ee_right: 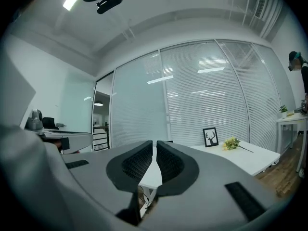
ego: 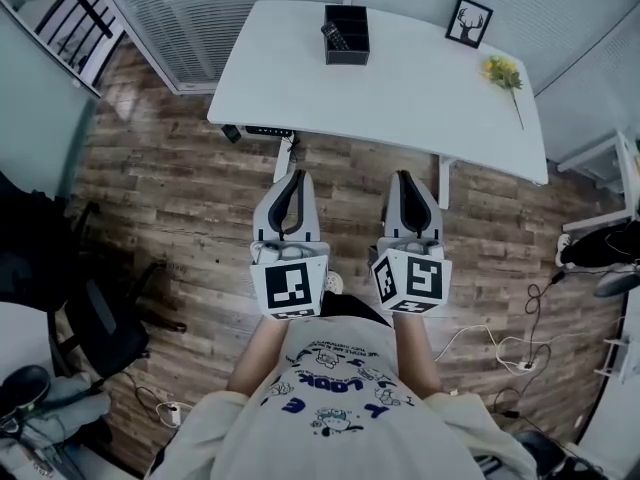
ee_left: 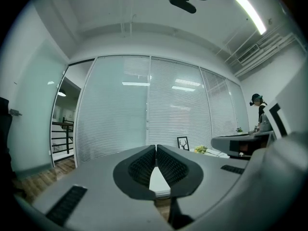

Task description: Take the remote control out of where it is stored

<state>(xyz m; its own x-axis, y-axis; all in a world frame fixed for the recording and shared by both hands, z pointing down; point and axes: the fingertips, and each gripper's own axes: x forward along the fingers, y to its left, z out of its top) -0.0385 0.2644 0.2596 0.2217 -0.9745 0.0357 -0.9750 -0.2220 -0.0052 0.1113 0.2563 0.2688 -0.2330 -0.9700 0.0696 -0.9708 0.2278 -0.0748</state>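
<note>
Jaws: both pairs closed, ribbed black pads pressed tip to tip, nothing between them. The left gripper (ego: 291,176) (ee_left: 156,150) and right gripper (ego: 405,176) (ee_right: 155,146) are held side by side, pointing level at the table, each a smooth grey shell with a black-and-white marker cube at its rear.

Under them: floor (ego: 180,198) of brown wooden planks, matt, grain visible. Both sets of tips hang over the floor, short of the table's near edge.

Next out: table (ego: 400,88), white, smooth top with rounded corners, on pale legs.

Remote control (ego: 333,36): well ahead of the jaws, towards the far side of the tabletop, slightly left of the line between the two grippers. It sits in a black box (ego: 348,57), which is rectangular, open-topped and hard-walled. The remote is in the box's left part, tilted, not touching either gripper. It looks slim and dark with a lighter grey face. Buttons are too small to make out.

Further right on the table: a small black-framed picture (ego: 468,21) (ee_right: 210,136) of a deer's head, standing upright, and a sprig of yellow flowers (ego: 503,72) (ee_right: 231,142) lying flat.

Beyond the table: pale slatted blinds (ee_right: 216,100) behind glass walls.
</note>
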